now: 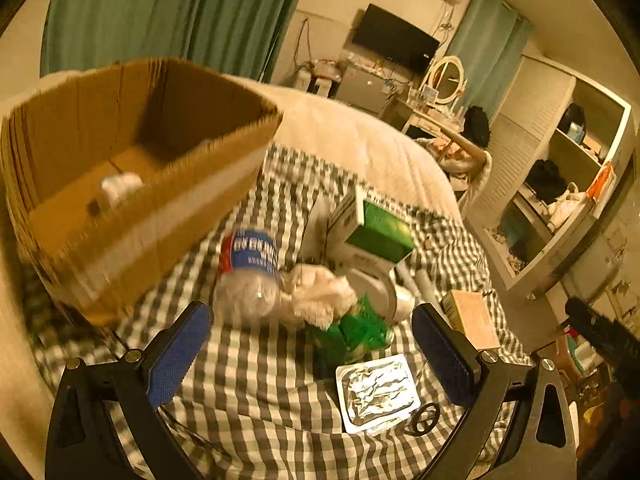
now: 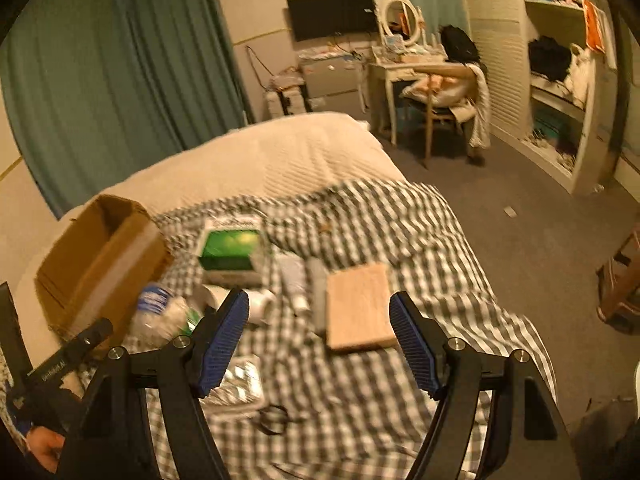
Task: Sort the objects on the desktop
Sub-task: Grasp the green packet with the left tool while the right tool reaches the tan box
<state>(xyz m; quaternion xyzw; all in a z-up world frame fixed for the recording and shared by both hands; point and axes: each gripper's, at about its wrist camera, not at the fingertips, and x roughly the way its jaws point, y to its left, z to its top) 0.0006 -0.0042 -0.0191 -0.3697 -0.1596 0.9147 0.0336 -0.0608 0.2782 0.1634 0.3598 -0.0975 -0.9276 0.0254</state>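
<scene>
Over on the left sits the cardboard box (image 1: 132,184), corrugated walls, flaps gone, a pale tape stripe along its near side, and inside it lies one small white crumpled lump (image 1: 120,188) on the bare brown floor, nothing more that I can make out. The box rests on a grey-and-white checked cloth (image 1: 260,392) spread over a cream bed cover (image 2: 280,152). Just beside the box lies a crushed clear plastic bottle (image 1: 248,276) with a blue and red label, touching a wad of white crumpled tissue (image 1: 320,292), and under that a green crinkly wrapper (image 1: 356,332). Behind them, a green-and-white carton (image 1: 372,228) stands tilted. Nearer the camera, a flat foil-topped blister tray (image 1: 376,392), shiny and wrinkled, with a small black ring-shaped thing (image 1: 424,418) beside it. To the right, a flat tan rectangular box (image 2: 360,308) lies next to a couple of pale tubes (image 2: 296,284), blurred. Left gripper (image 1: 312,356) hangs above the pile, blue ribbed pads spread wide, grasping nothing. Right gripper (image 2: 320,344) likewise released, fingers well apart above the tan box, empty.
</scene>
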